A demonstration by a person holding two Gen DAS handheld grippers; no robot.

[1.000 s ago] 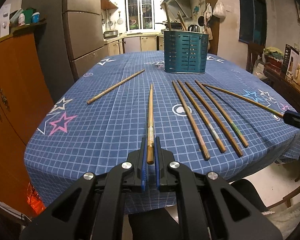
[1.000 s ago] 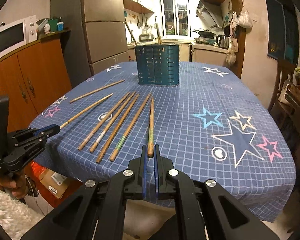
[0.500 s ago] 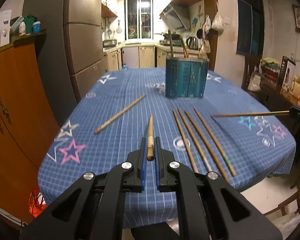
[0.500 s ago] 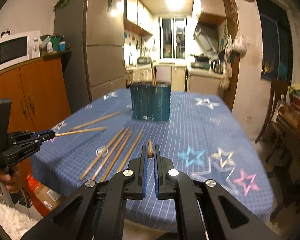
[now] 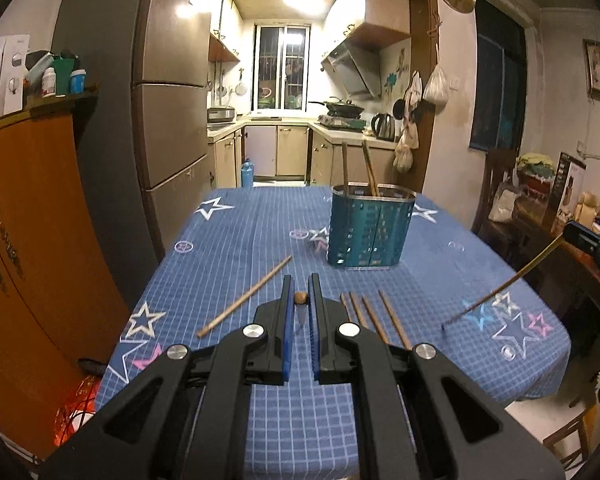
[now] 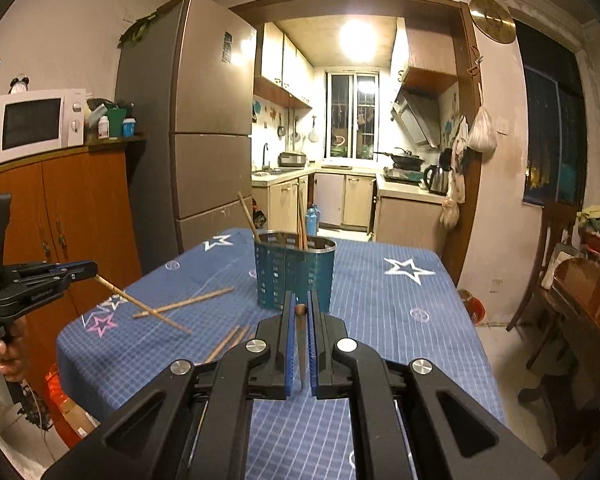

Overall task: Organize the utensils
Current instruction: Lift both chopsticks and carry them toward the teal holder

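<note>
Currently both claws clamped on one chopstick each: left claw [image 5: 299, 300], right claw [image 6: 300, 312], both raised over the worktop [image 5: 236, 240]. Holder [image 5: 370, 226] sits centre frame. Chopsticks look light, stiff, slick; end grip lets them pivot.

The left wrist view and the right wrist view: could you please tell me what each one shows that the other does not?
Only the left wrist view shows four chopsticks lying side by side and the right gripper. Only the right wrist view shows the microwave and the left gripper with the hand holding it. Both show the teal utensil holder on the blue tablecloth.
</note>
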